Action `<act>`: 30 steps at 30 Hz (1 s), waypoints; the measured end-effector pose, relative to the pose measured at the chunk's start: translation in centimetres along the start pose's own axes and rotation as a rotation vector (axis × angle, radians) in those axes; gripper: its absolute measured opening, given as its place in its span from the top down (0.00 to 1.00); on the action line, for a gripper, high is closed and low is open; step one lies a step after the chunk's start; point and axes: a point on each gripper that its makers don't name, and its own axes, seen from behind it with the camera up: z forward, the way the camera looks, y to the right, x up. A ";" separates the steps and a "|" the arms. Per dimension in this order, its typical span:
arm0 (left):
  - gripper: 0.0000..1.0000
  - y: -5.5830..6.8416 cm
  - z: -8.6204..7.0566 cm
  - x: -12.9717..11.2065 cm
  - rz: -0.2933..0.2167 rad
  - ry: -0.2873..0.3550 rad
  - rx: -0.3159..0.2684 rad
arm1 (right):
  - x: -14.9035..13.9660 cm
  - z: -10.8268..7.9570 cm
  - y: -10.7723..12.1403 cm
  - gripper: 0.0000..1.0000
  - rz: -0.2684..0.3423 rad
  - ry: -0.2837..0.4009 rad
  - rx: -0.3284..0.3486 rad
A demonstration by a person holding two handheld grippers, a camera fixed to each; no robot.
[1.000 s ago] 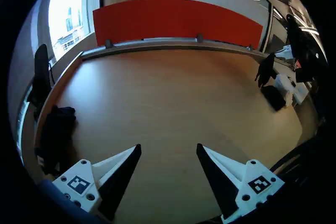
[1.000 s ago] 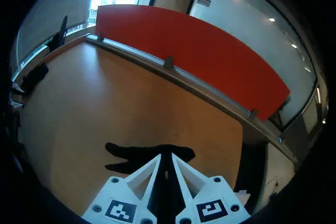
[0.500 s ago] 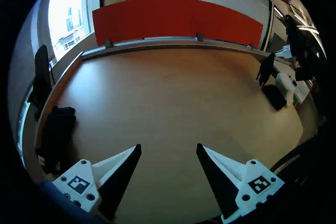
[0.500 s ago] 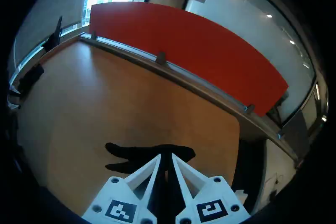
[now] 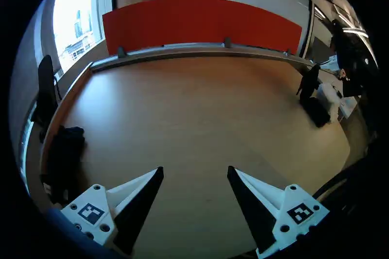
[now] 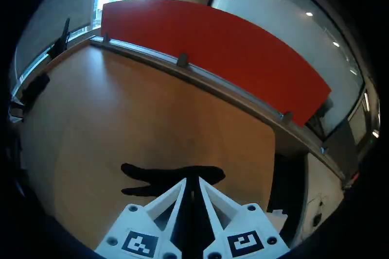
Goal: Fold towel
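Right gripper view: the right gripper (image 6: 193,180) has its fingers almost together, and a dark towel (image 6: 155,175) is pinched between the tips. The towel spreads just ahead of them, more to the left than to the right, above the wooden table (image 6: 121,113). Each finger carries a square black-and-white marker (image 6: 137,243). At the far edge of the table stands a red screen (image 6: 219,50).

Left gripper view: the left gripper (image 5: 194,167) has its fingers wide apart over the table. To its left, at the table's edge, sits a dark bundle (image 5: 65,157), and farther back a chair (image 5: 44,89). Far to its right are dark and white things (image 5: 316,103), too small to identify.
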 end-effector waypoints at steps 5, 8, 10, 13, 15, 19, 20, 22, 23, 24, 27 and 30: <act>0.02 0.5 0.1 0.2 0.007 0.003 -0.011 | -2.3 -1.2 0.6 0.95 0.026 -0.017 -0.013; 0.02 0.9 0.2 0.2 0.013 0.003 -0.017 | -4.1 -1.9 0.9 0.95 0.045 -0.034 -0.021; 0.02 1.1 0.2 0.2 0.017 0.002 -0.021 | -5.4 -2.3 1.1 0.95 0.058 -0.048 -0.027; 0.02 1.3 0.1 0.2 0.021 0.000 -0.026 | -7.1 -2.7 1.3 0.95 0.078 -0.067 -0.037; 0.02 1.5 0.1 0.2 0.024 0.000 -0.029 | -8.2 -3.0 1.4 0.95 0.092 -0.078 -0.043; 0.02 1.5 0.0 0.2 0.029 -0.001 -0.031 | -10.0 -3.4 1.4 0.95 0.118 -0.096 -0.051; 0.02 1.5 0.0 0.2 0.030 -0.002 -0.031 | -10.4 -3.5 1.4 0.95 0.123 -0.100 -0.052; 0.02 1.5 0.0 0.2 0.032 -0.002 -0.032 | -11.3 -3.6 1.3 0.95 0.131 -0.112 -0.055; 0.02 1.5 0.0 0.2 0.034 -0.003 -0.032 | -11.7 -3.6 1.3 0.95 0.134 -0.118 -0.057; 0.02 1.5 -0.1 0.2 0.035 -0.003 -0.032 | -12.2 -3.7 1.3 0.95 0.138 -0.125 -0.058; 0.02 1.5 -0.1 0.1 0.037 -0.004 -0.032 | -13.3 -3.7 1.1 0.95 0.146 -0.142 -0.059; 0.02 1.5 -0.2 0.0 0.038 -0.005 -0.033 | -14.5 -3.6 1.0 0.95 0.151 -0.162 -0.060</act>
